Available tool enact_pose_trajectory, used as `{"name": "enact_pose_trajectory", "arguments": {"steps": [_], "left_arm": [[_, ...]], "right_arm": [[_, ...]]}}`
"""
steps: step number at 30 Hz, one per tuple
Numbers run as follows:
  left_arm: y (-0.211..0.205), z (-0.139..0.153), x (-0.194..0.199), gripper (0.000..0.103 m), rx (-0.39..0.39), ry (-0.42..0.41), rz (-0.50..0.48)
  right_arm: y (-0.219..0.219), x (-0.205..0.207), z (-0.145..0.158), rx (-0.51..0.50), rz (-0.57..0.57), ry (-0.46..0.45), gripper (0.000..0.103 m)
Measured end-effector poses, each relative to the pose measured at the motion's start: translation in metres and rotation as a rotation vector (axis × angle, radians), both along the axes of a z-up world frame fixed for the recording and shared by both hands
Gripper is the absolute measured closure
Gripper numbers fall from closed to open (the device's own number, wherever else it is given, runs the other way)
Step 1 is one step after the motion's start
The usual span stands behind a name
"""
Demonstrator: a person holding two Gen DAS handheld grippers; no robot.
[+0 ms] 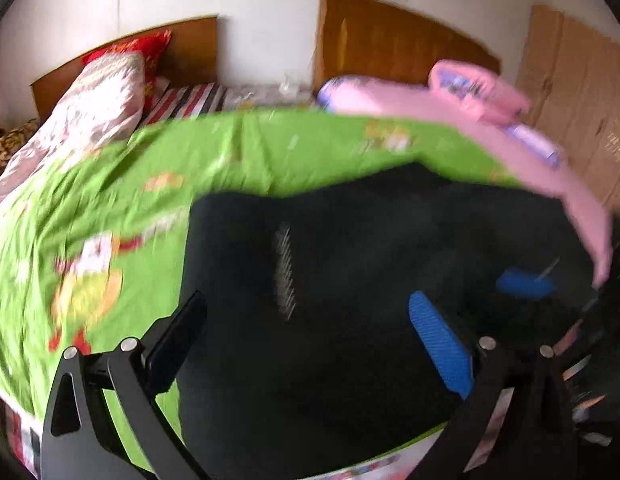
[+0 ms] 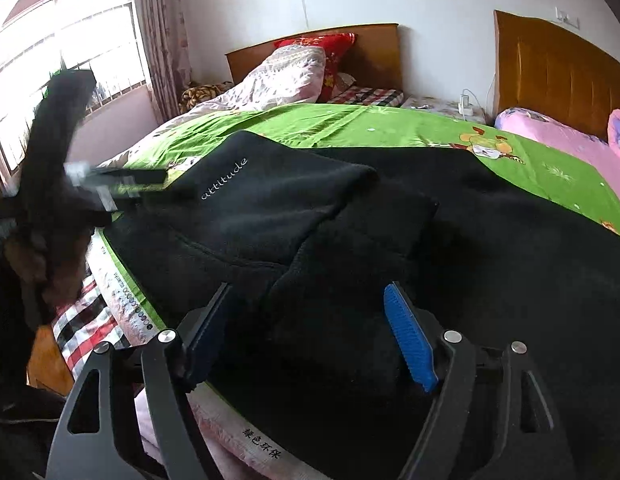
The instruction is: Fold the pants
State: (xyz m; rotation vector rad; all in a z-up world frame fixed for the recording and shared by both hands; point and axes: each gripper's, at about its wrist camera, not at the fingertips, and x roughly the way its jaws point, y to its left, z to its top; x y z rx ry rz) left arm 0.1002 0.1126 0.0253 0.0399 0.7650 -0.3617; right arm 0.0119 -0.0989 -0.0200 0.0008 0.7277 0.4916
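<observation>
At the far left of the right wrist view a bright window (image 2: 65, 40) has a pink curtain (image 2: 157, 32) beside it. In front of it, blurred, hangs the left hand-held gripper (image 2: 57, 140), dark and tall. In its own view the left hand-held gripper (image 1: 310, 320) has its jaws wide apart, with nothing pinched between them, above the black cloth.

Along the near left edge of the bed runs a white strip (image 2: 129, 292) with small print that is too tiny to read. Lower down, a white hem (image 2: 261, 444) shows four Chinese signs, "绿色环保".

The black pants (image 2: 310, 208) lie on the green sheet (image 2: 350, 124) of the bed, folded over in soft layers, near the front edge. White letters on the pants spell "attitude" (image 2: 225, 179).

The right hand-held gripper (image 2: 310, 336) is just above the near part of the pants. Its jaws stand open, and the blue pads (image 2: 408, 344) do not press on the cloth.

Farther back sit a flowered quilt (image 2: 277, 80), a red pillow (image 2: 330, 46) and a wooden headboard (image 2: 374, 52). On the right is a second headboard (image 2: 558, 64), with pink bedding (image 2: 558, 136) below it.
</observation>
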Motion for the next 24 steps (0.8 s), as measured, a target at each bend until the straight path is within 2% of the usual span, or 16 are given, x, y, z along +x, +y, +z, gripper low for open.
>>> {"name": "enact_pose_trajectory", "arguments": {"steps": [2, 4, 6, 8, 10, 12, 14, 17, 19, 21, 22, 24], "left_arm": [[-0.003, 0.018, 0.016, 0.002, -0.036, -0.006, -0.006], [-0.010, 0.019, 0.041, 0.002, -0.072, 0.046, -0.046], [-0.012, -0.001, 0.072, 0.002, -0.096, 0.144, -0.048], [-0.009, -0.031, 0.103, 0.002, -0.062, 0.253, 0.007], [-0.002, -0.042, 0.117, 0.002, -0.112, 0.306, 0.027], [-0.002, -0.030, 0.113, 0.002, -0.111, 0.282, 0.031], [-0.004, -0.009, 0.104, 0.002, -0.097, 0.208, 0.037], [-0.004, 0.000, 0.111, 0.002, -0.052, 0.173, 0.065], [-0.004, -0.012, 0.125, 0.002, -0.006, 0.212, 0.099], [0.004, -0.036, 0.145, 0.002, 0.042, 0.303, 0.151], [0.008, -0.042, 0.149, 0.002, 0.048, 0.322, 0.188], [0.017, -0.041, 0.149, 0.002, -0.002, 0.339, 0.221]], "right_arm": [[0.001, -0.001, 0.000, -0.003, -0.002, 0.000, 0.028], [0.003, -0.002, 0.002, -0.004, -0.002, 0.002, 0.028], [0.002, -0.003, 0.003, -0.003, -0.002, 0.005, 0.028], [0.002, -0.004, 0.002, 0.001, 0.001, 0.005, 0.027], [0.002, -0.004, 0.002, 0.005, 0.003, 0.006, 0.026], [0.001, -0.004, 0.002, 0.008, 0.005, 0.005, 0.025], [0.002, -0.004, 0.001, 0.011, 0.008, 0.004, 0.023], [0.006, -0.005, 0.000, -0.010, 0.011, -0.004, 0.020], [0.006, -0.005, -0.001, -0.008, 0.010, -0.002, 0.020], [0.005, -0.004, 0.000, -0.001, 0.013, 0.004, 0.020], [0.005, -0.004, 0.000, 0.002, 0.013, 0.008, 0.020], [0.002, -0.004, 0.002, 0.010, 0.001, 0.009, 0.020]]}}
